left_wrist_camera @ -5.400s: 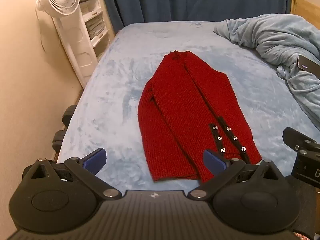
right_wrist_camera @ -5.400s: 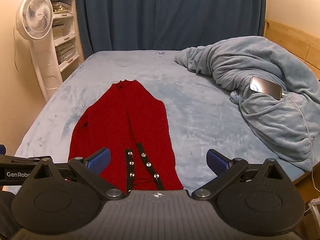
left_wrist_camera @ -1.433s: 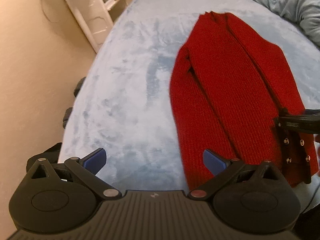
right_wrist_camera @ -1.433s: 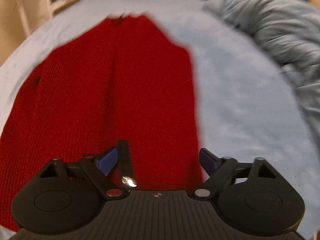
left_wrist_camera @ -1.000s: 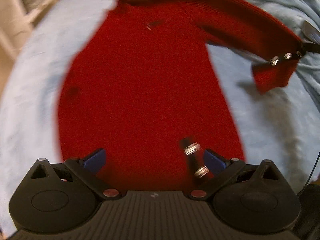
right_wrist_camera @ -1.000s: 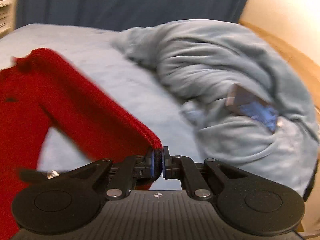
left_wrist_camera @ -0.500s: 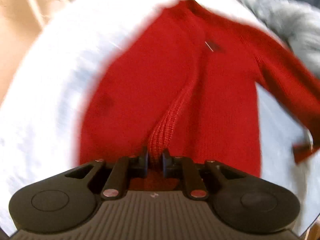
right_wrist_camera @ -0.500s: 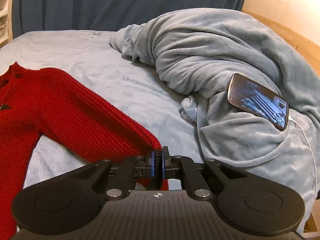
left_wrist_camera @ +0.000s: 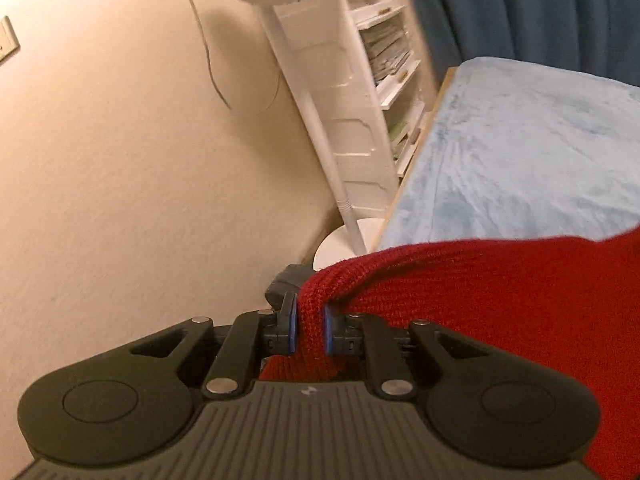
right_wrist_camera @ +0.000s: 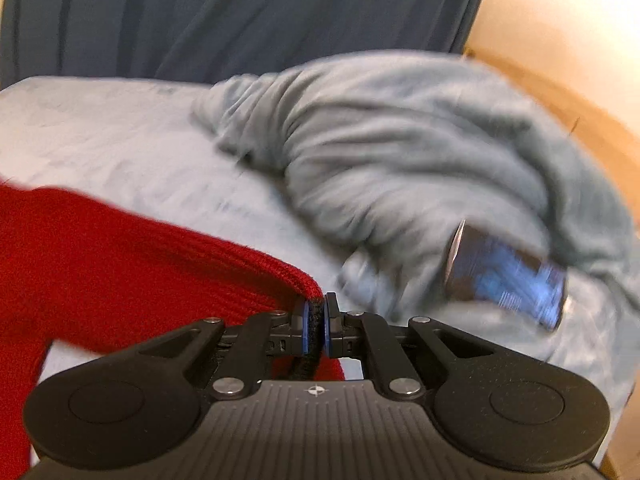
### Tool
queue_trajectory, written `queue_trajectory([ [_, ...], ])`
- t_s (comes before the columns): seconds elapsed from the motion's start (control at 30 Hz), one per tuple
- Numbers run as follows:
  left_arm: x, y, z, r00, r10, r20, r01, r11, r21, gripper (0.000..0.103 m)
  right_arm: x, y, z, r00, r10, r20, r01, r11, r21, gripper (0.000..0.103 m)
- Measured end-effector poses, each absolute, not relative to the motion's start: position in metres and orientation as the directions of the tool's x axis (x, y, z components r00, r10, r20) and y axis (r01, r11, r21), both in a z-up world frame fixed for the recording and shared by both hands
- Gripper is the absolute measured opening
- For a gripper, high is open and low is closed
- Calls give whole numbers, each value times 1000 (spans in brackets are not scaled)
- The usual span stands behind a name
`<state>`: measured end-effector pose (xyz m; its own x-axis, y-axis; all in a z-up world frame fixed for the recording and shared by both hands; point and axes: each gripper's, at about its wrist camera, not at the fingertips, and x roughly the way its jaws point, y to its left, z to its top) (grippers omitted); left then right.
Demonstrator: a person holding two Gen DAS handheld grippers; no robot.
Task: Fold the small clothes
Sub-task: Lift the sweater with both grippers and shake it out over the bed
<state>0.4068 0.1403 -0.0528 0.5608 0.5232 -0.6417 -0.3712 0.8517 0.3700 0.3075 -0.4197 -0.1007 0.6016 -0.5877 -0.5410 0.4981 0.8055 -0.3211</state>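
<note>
Sleeves come first. From the left wrist, the left gripper (left_wrist_camera: 308, 330) is clamped on a bunched fold of the red cardigan (left_wrist_camera: 500, 292), where half a second ago it had just closed on a sleeve lying over the body; now the knit is drawn out toward the bed (left_wrist_camera: 520, 152) edge, with the fan (left_wrist_camera: 320, 92) and wall ahead.

From the right wrist, the right gripper (right_wrist_camera: 315, 330) is pinched tight on the dark cuff of the other sleeve, pulled out toward the blanket (right_wrist_camera: 400, 152) and phone (right_wrist_camera: 508, 276); this view is blurred by motion. The cardigan lies on the bed between them. Earlier it lay folded lengthwise; it is now being opened wide, so I judge folding starts over from a flat spread.
</note>
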Motion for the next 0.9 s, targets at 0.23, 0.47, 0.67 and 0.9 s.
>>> queue_trajectory([
  [0.23, 406, 129, -104, 530, 583, -616, -294, 808, 511, 103, 332, -417, -115, 600, -434, -672, 397, 891, -220, 15],
  [0.47, 293, 119, -147, 530, 413, -741, -135, 903, 407, 103, 219, -364, -159, 572, -76, -817, 308, 943, 128, 37],
  [0.67, 189, 106, -178, 442, 152, -884, -40, 988, 150, 103, 150, -298, -185, 522, 305, -797, 233, 847, 477, 60],
  [0.9, 123, 68, -214, 362, 19, -932, 42, 998, 36, 103, 139, -265, -192, 501, 289, -816, 184, 885, 427, 7],
])
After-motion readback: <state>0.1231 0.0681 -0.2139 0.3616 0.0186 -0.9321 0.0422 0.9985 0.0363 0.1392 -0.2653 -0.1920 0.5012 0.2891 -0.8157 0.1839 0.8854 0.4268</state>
